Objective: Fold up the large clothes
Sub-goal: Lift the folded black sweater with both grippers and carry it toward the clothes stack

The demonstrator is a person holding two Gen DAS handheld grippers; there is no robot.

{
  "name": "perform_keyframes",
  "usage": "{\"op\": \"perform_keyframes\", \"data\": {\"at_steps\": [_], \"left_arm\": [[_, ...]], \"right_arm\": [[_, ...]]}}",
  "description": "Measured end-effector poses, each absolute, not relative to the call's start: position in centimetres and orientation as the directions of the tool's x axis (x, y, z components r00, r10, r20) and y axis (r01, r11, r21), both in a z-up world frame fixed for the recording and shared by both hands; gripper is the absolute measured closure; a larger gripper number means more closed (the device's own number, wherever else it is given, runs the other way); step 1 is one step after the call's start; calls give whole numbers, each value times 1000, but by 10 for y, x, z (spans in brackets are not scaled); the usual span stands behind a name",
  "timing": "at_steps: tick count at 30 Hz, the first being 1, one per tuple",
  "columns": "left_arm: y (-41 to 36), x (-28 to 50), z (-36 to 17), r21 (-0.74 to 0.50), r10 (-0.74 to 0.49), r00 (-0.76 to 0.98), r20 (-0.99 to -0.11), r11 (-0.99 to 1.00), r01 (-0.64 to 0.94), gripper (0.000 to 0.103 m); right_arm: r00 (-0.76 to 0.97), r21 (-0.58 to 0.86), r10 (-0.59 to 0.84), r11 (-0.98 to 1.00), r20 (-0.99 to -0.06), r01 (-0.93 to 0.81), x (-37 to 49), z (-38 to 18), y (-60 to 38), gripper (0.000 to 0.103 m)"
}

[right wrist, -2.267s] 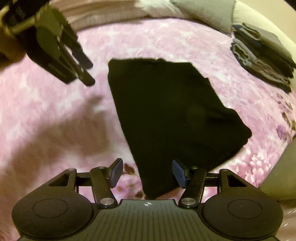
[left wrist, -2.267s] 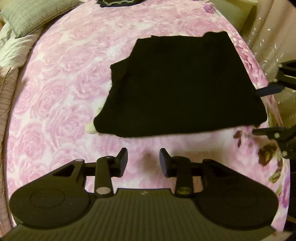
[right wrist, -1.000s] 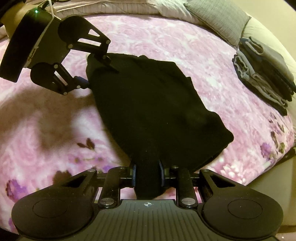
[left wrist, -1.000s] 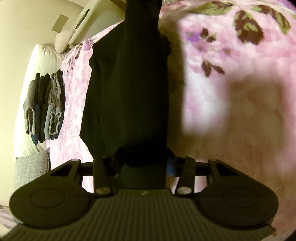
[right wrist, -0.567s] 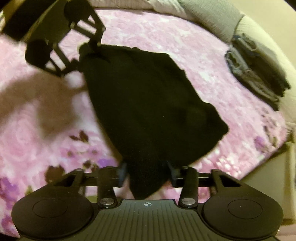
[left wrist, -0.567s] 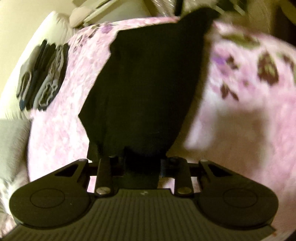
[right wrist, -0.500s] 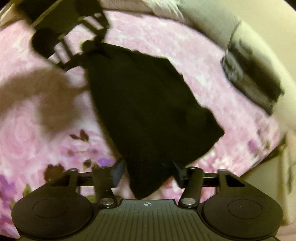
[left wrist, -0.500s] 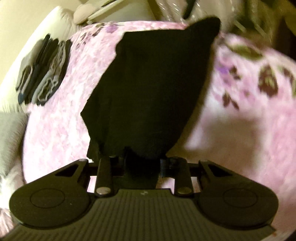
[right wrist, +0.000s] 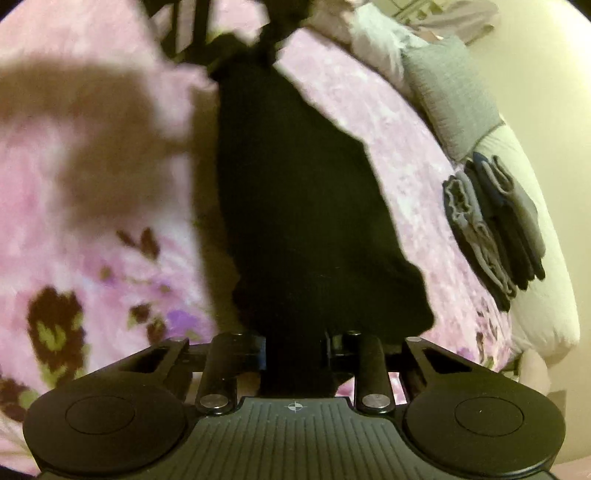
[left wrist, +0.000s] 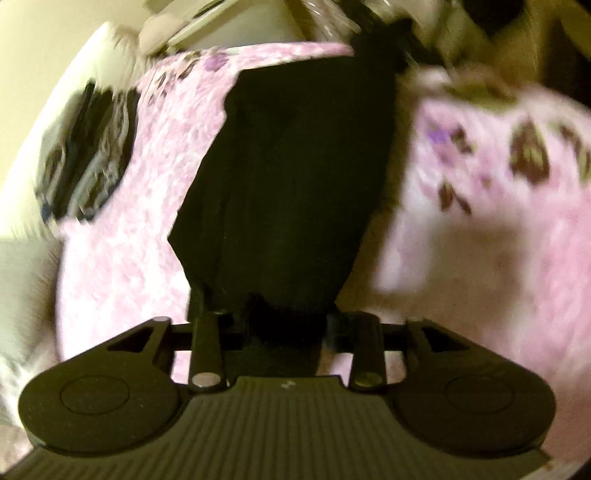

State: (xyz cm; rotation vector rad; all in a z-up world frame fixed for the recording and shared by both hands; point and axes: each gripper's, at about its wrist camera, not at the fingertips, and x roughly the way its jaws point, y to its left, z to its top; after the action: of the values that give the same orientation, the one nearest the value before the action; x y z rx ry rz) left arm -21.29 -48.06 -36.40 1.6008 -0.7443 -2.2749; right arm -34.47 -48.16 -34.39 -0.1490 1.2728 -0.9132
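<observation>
A black garment [left wrist: 295, 177] lies partly folded on the pink floral blanket [left wrist: 480, 266], one long edge stretched between my two grippers. My left gripper [left wrist: 284, 326] is shut on a bunched corner of it. The far corner runs up to the blurred right gripper [left wrist: 391, 33] at the top. In the right wrist view the same black garment [right wrist: 303, 206] fills the centre, and my right gripper [right wrist: 295, 350] is shut on its near corner. The left gripper [right wrist: 207, 33] shows as a dark blur at the top, holding the opposite corner.
A stack of folded grey and dark clothes [right wrist: 495, 225] sits on the white edge of the bed, also seen as a blurred stack [left wrist: 88, 155]. A grey pillow [right wrist: 450, 96] lies beyond it. The blanket [right wrist: 92, 229] carries a broad shadow on the left.
The right gripper's fingers, spread around the cloth half a second ago, are now shut on it. Both grippers have swung round with their corners, pulling the edge taut; the views are motion-blurred.
</observation>
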Motion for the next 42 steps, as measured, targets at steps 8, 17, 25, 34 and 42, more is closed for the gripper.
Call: {"op": "perform_keyframes", "data": {"at_steps": [8, 17, 25, 34, 42], "left_arm": [[-463, -223, -391, 654, -580, -344, -738, -741, -154, 60], [-448, -230, -348, 568, -515, -321, -795, -817, -96, 79], [-413, -225, -280, 370, -339, -258, -905, -925, -85, 79], [-377, -216, -209, 292, -275, -231, -934, -955, -44, 79], [-369, -233, -166, 308, -295, -212, -932, -951, -29, 79]], "right_arm": [[32, -509, -629, 657, -777, 556, -353, -304, -497, 82], [27, -488, -590, 692, -807, 531, -363, -286, -473, 82], [79, -322, -421, 789, -903, 523, -367, -223, -438, 83], [150, -191, -306, 838, -940, 511, -364, -149, -407, 83], [170, -200, -314, 855, -934, 478, -375, -109, -395, 83]]}}
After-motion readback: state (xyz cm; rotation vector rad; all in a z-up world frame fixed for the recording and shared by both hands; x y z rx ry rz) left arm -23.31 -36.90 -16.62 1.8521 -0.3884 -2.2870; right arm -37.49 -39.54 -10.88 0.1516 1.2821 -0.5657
